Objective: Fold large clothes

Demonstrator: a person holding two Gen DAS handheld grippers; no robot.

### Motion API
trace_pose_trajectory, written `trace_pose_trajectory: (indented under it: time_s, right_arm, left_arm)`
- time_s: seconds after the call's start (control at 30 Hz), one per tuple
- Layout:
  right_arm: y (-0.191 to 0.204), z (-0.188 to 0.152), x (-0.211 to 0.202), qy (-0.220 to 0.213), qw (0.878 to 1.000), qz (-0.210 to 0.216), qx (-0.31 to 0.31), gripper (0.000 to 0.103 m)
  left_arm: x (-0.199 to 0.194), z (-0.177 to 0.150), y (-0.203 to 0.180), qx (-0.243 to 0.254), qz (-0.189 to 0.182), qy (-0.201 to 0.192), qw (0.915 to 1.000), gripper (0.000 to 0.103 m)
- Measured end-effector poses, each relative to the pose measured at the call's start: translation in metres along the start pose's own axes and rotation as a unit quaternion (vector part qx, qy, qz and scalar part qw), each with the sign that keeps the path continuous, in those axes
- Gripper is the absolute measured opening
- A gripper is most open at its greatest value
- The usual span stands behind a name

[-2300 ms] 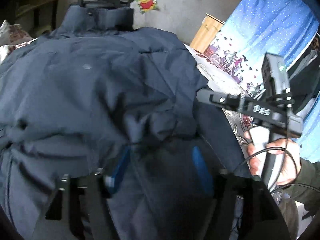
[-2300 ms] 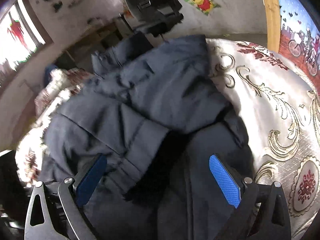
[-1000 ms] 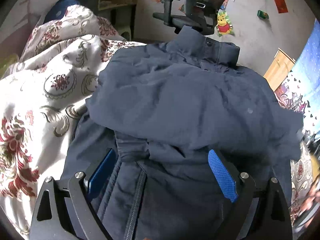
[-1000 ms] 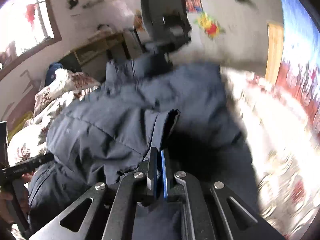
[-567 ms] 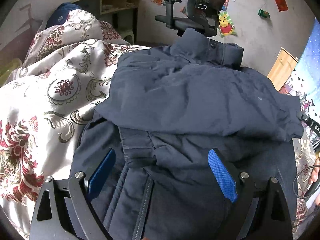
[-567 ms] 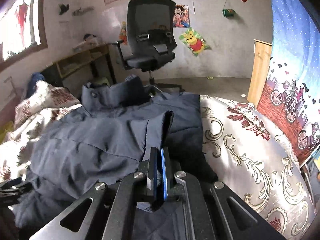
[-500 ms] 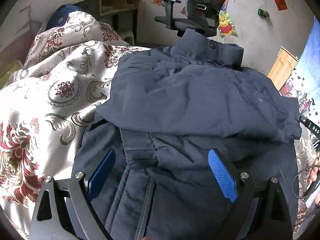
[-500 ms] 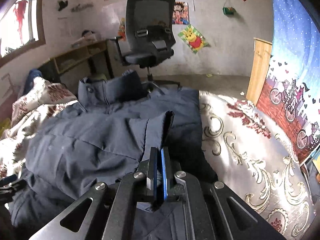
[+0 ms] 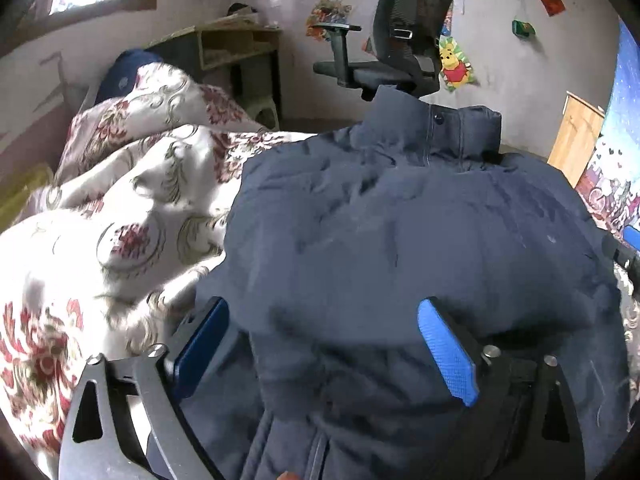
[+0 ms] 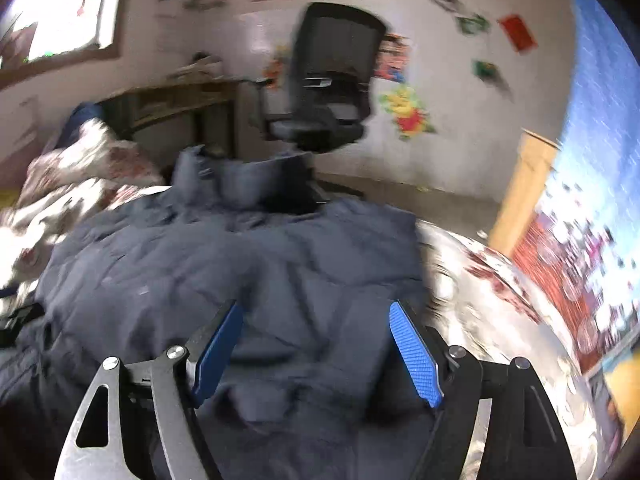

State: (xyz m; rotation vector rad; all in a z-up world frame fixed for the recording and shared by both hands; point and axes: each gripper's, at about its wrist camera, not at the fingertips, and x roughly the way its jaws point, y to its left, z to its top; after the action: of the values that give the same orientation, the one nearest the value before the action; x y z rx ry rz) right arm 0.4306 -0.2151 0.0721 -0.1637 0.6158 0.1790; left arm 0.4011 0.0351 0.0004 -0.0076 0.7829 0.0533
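A large dark navy padded jacket (image 9: 400, 240) lies on the bed, collar at the far end, with both sleeves folded across its body. My left gripper (image 9: 320, 340) is open just above the near part of the jacket, with the fabric between its blue pads. My right gripper (image 10: 316, 344) is open and empty over the folded sleeve (image 10: 360, 344) on the right side of the jacket (image 10: 224, 272). The right wrist view is blurred by motion. A bit of the right gripper shows at the right edge of the left wrist view (image 9: 624, 252).
A floral white and red bedspread (image 9: 120, 208) covers the bed on the left and on the right (image 10: 500, 320). A black office chair (image 9: 404, 52) stands beyond the collar. A wooden desk (image 9: 224, 48) is at the back left, and a wooden board (image 10: 520, 188) at the right.
My right gripper has let go of the sleeve cuff and opened; the sleeve now lies flat on the jacket. My left gripper stayed open and moved forward and lower over the jacket.
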Motion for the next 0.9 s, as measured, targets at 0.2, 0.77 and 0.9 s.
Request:
trace_pose_trajectory:
  time_s: [0.2,0.77,0.9]
  right_arm:
    - [0.015,-0.007,0.045,0.067,0.997,0.041,0.006,0.074]
    - [0.0,-0.031,0.067,0.092,0.992,0.062,0.056,0.094]
    - [-0.006,-0.031,0.048,0.079,0.99,0.081,0.086,0.094]
  left_arm:
    - [0.027,0.008,0.001,0.007,-0.009,0.007,0.9999,0.101]
    - [0.063,0.001,0.006,0.0,-0.039,0.064,0.9972,0.102]
    - [0.049,0.002,0.016,-0.024,-0.065,0.04,0.9968,0.102]
